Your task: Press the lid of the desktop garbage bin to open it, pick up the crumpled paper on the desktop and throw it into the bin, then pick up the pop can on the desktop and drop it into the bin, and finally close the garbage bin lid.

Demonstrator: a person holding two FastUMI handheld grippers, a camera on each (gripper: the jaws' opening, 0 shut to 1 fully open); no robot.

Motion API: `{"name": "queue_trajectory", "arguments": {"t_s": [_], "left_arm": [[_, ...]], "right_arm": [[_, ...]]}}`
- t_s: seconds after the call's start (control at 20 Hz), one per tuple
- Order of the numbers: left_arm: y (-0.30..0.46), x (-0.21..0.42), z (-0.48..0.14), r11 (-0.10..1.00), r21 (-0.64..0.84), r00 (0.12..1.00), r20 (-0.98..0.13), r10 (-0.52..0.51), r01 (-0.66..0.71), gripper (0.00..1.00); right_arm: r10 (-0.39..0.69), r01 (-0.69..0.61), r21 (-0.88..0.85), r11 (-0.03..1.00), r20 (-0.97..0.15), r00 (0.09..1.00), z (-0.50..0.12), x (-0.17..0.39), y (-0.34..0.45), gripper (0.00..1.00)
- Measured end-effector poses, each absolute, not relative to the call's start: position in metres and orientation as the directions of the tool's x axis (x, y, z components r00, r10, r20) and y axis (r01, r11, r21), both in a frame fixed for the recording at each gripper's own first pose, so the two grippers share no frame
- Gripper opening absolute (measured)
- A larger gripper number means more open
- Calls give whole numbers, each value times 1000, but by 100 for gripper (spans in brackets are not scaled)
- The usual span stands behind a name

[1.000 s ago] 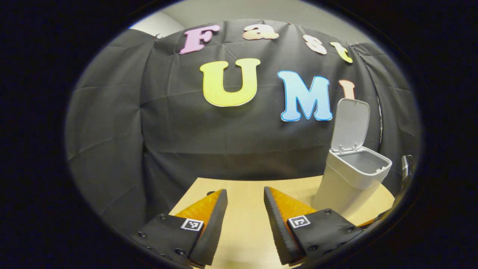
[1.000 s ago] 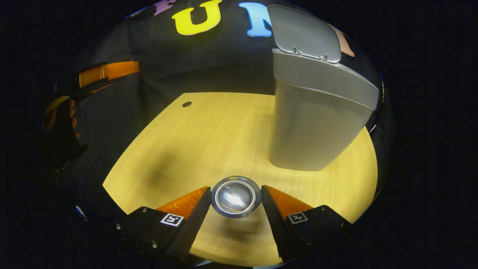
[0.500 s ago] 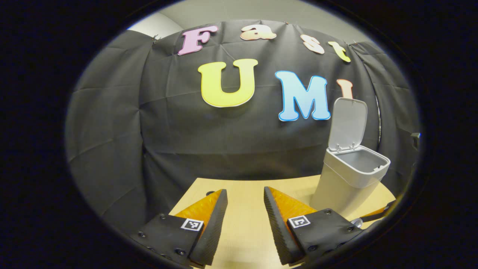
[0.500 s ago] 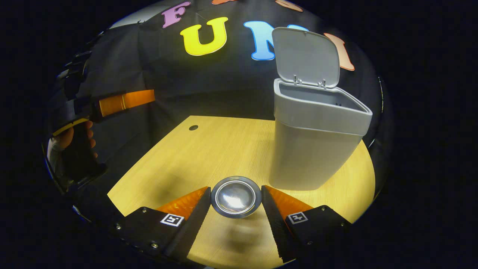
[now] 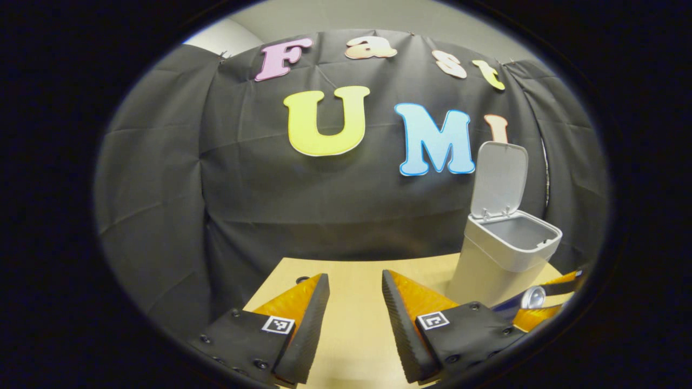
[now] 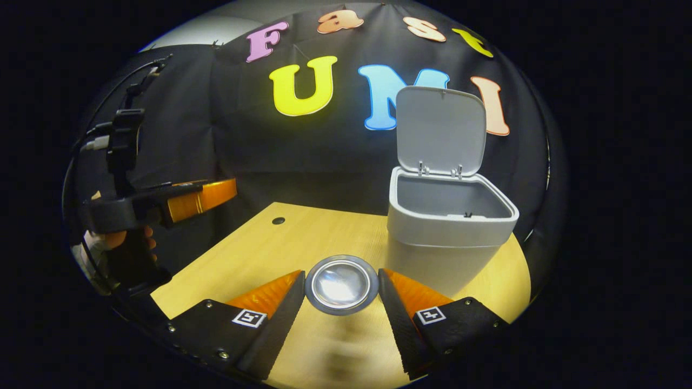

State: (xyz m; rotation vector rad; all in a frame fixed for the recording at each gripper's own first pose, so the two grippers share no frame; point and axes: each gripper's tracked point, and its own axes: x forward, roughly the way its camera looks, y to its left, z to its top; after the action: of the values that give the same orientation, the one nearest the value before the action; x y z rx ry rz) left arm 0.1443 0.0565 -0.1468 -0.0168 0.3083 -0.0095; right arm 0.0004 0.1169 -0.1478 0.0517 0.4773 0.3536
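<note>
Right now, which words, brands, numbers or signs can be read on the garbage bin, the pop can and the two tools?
Garbage bin: none on its body or its raised lid.
Pop can, held in the right tool: its bare metal end faces the camera; no print to read.
Left tool and right tool: square black-and-white code markers, patterns without letters.

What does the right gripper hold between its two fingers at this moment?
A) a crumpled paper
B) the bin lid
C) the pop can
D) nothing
C: the right gripper has both fingers pressed on the pop can, whose round metal end faces the camera, in front of the open garbage bin.
</note>
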Motion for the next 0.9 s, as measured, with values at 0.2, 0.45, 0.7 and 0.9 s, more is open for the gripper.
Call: {"name": "queue_trajectory", "arguments": {"t_s": [0.2,0.45,0.7,0.9], "left_arm": [[52,143,-145,1000,-19,953,-302,-19,14,68],[45,142,-146,1000,-19,953,-303,-28,24,68],[43,140,-147,1000,-21,952,-306,-28,22,68],[45,138,-151,1000,-11,949,-315,-23,20,68]], "right_arm": [[337,-306,141,941,-372,865,-116,14,112,85],[318,-283,158,946,-276,907,-76,43,107,85],[283,-255,158,954,-191,940,-43,72,87,85],[239,-211,170,963,-164,957,-32,90,64,85]]}}
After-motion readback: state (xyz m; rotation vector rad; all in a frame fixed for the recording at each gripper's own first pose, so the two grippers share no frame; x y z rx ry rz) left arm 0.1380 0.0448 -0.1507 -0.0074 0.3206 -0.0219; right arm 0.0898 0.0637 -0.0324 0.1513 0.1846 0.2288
